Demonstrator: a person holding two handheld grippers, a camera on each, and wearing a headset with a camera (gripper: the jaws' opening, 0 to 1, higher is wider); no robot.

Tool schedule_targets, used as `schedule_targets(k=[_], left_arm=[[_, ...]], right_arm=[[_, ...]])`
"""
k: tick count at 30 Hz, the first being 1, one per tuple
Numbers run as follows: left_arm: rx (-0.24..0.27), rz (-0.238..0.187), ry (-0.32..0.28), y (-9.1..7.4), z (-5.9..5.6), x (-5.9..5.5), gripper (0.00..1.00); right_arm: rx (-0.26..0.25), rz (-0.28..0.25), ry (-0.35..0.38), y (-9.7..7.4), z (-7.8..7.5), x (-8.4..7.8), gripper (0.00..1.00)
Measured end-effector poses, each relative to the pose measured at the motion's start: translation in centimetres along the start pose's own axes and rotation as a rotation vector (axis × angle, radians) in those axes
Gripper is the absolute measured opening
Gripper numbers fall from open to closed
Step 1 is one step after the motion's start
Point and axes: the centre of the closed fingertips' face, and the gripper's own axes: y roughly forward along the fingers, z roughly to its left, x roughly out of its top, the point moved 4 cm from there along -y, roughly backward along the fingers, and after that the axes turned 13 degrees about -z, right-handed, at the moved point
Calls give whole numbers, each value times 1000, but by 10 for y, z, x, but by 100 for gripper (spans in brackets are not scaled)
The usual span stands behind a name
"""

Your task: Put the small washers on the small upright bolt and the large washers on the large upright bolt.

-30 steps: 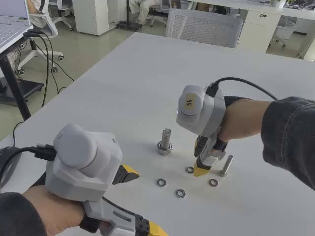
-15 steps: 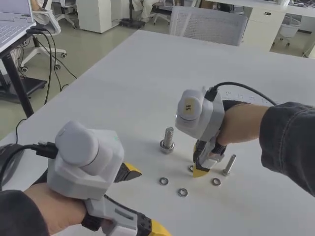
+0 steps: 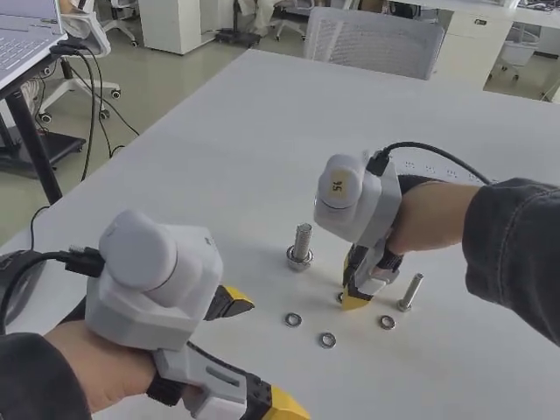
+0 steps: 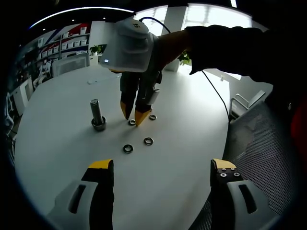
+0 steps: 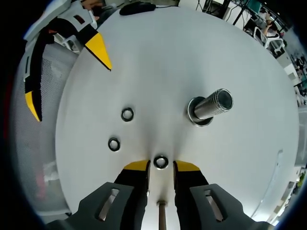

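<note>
The large upright bolt (image 3: pixel 301 245) stands mid-table with a washer round its base, also seen as the large bolt (image 5: pixel 211 106). To its right stands the small bolt (image 3: pixel 408 292). My right gripper (image 3: pixel 354 302) points down at the table between them, its jaws narrowly open around a small washer (image 5: pixel 160 161) that lies flat between the tips of the right gripper (image 5: pixel 161 166). Three more washers (image 3: pixel 293 319) (image 3: pixel 327 339) (image 3: pixel 386 322) lie loose nearby. My left gripper (image 4: pixel 162 165) hovers wide open at the near left, holding nothing.
The white table (image 3: pixel 262 131) stretches far beyond the bolts. A mesh chair (image 3: pixel 367 39) stands at its far edge. A laptop stand with cables (image 3: pixel 35 61) is off the left side.
The head camera has shifted a little. My right gripper stays tip-down over the same washer, and the left gripper has hardly moved.
</note>
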Motion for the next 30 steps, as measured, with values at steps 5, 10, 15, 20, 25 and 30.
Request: schedule_targets(k=[5, 10, 15, 20, 25, 30], left_arm=[[0, -2, -1, 0, 0, 1, 82], [-2, -3, -1, 0, 0, 1, 82], [-2, -2, -3, 1, 1, 2, 82], [-1, -2, -4, 2, 1, 2, 82], [-1, -2, -4, 2, 2, 4, 82], [-3, -1, -4, 2, 1, 4, 82]], right_arm=[[1, 4, -26, 0, 1, 2, 17], [2, 5, -27, -1, 0, 2, 16], [4, 5, -41, -2, -1, 2, 15], [7, 4, -56, -2, -1, 1, 15], [9, 9, -69, -3, -2, 2, 14], [11, 10, -67, -3, -2, 1, 14]])
